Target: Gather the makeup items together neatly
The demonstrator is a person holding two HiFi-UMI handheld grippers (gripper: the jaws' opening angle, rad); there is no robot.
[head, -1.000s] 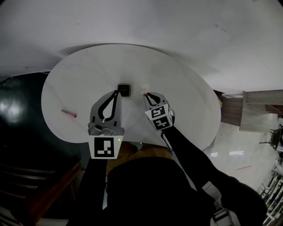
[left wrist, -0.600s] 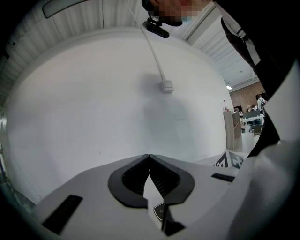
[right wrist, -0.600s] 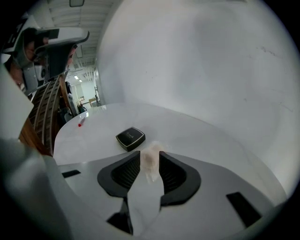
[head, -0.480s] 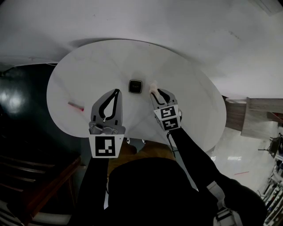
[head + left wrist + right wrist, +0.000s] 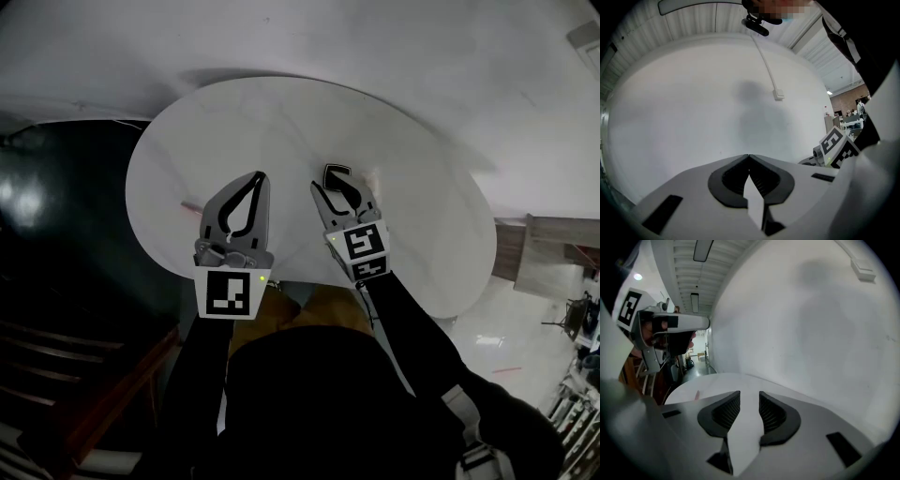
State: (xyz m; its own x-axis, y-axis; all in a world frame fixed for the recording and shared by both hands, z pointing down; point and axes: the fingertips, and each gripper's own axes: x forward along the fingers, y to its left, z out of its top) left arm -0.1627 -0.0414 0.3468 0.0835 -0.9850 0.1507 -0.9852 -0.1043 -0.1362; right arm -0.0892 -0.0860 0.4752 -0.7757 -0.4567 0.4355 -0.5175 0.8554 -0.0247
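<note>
A round white table (image 5: pixel 281 112) carries a small black compact (image 5: pixel 335 171), half hidden behind my right gripper (image 5: pixel 337 187). That gripper hangs above the table with its jaws apart. They have just been opening and nothing is between them; in the right gripper view (image 5: pixel 750 397) only bare tabletop shows in the gap. A small pale item (image 5: pixel 363 177) seems to lie just right of the compact. A thin pink stick (image 5: pixel 190 203) lies at the table's left, partly behind my left gripper (image 5: pixel 260 176), which is shut and empty (image 5: pixel 749 156).
The table stands close to a plain white wall (image 5: pixel 717 93). A dark floor (image 5: pixel 56 216) drops away at the left edge. The pink stick (image 5: pixel 697 394) also shows in the right gripper view. The right gripper's marker cube (image 5: pixel 836 145) sits close beside the left one.
The right gripper held a pale item beside the compact, opened its jaws, let it go and rose back toward me. The left gripper moved sideways, still shut.
</note>
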